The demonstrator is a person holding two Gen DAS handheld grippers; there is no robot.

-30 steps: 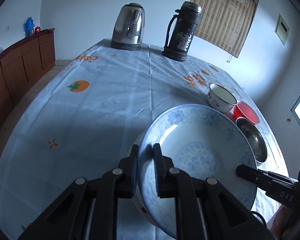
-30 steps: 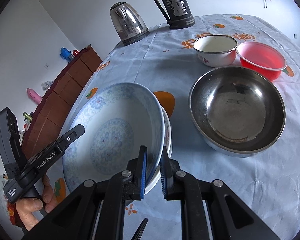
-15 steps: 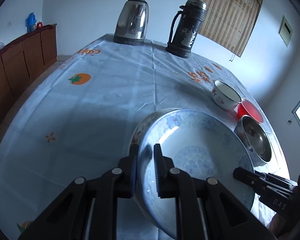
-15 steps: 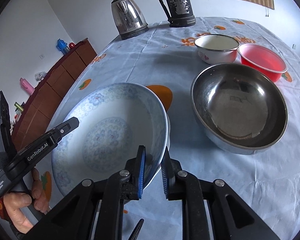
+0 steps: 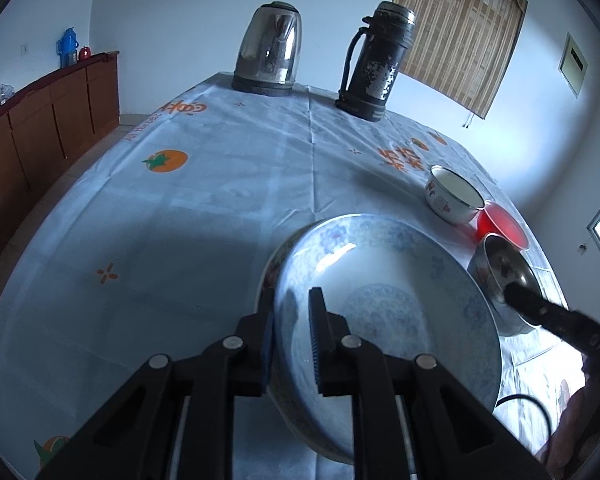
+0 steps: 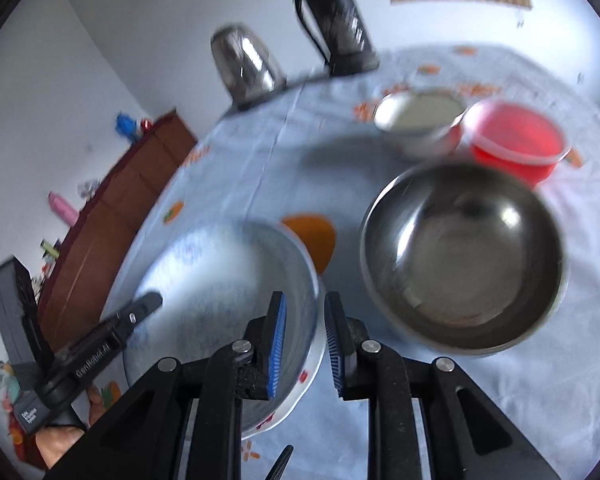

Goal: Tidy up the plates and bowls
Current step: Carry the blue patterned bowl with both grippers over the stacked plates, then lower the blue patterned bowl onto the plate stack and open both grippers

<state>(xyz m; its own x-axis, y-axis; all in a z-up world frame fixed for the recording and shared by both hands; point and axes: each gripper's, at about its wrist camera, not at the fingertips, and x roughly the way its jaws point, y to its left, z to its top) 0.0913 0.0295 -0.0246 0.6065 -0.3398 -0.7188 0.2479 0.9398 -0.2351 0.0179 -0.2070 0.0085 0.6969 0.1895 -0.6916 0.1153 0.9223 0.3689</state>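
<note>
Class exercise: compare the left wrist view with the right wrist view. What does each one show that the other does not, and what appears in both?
Only the left wrist view shows a wall panel beside the window blind and the tomato print on the cloth.

Only the right wrist view shows a pink bottle on the wooden sideboard and the hand gripping the left tool.

Both show the blue patterned plate, steel bowl, red bowl, white bowl, kettle and dark flask. In each view the jaws stand apart around the plate's rim.
</note>
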